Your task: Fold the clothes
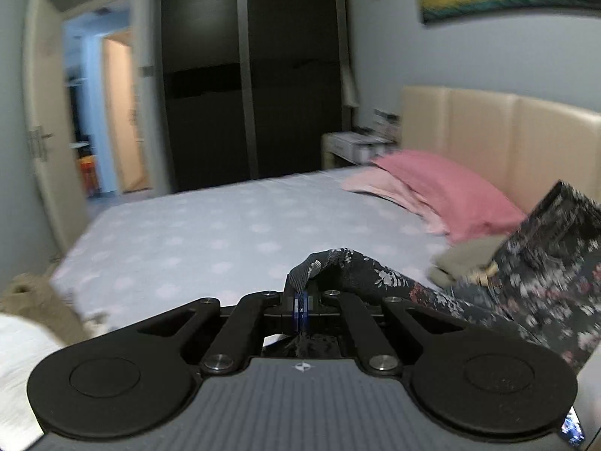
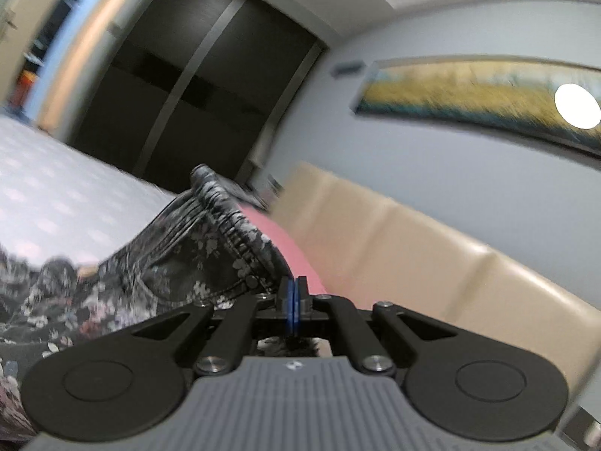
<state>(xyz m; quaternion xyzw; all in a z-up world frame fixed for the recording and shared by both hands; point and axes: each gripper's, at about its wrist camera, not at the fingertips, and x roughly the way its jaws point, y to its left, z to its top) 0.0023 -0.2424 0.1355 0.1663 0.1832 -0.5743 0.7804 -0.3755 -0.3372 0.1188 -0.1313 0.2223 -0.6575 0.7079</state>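
- The left gripper [image 1: 300, 310] is seen clenched on a corner of the dark floral garment [image 1: 518, 282], the cloth being bunched over the blue pads [image 1: 296, 308] and draped off to the right.
- The right gripper [image 2: 293, 306] is likewise clamped shut on the garment [image 2: 176, 255] (at its gathered, elasticated band), which hangs away to the left of that view.
- The garment is held stretched between the two grippers above the bed [image 1: 225, 225], near the headboard end; whether its lower part touches the sheet cannot be told.
- A pink pillow [image 1: 450, 195] is laid at the head edge of the bed, against the beige headboard [image 1: 499, 139].
- A folded olive-grey item [image 1: 465, 259] is seen on the sheet just beside the pillow, partly hidden by the garment.
- A dark wardrobe [image 1: 248, 75] is placed beyond the far edge of the bed.
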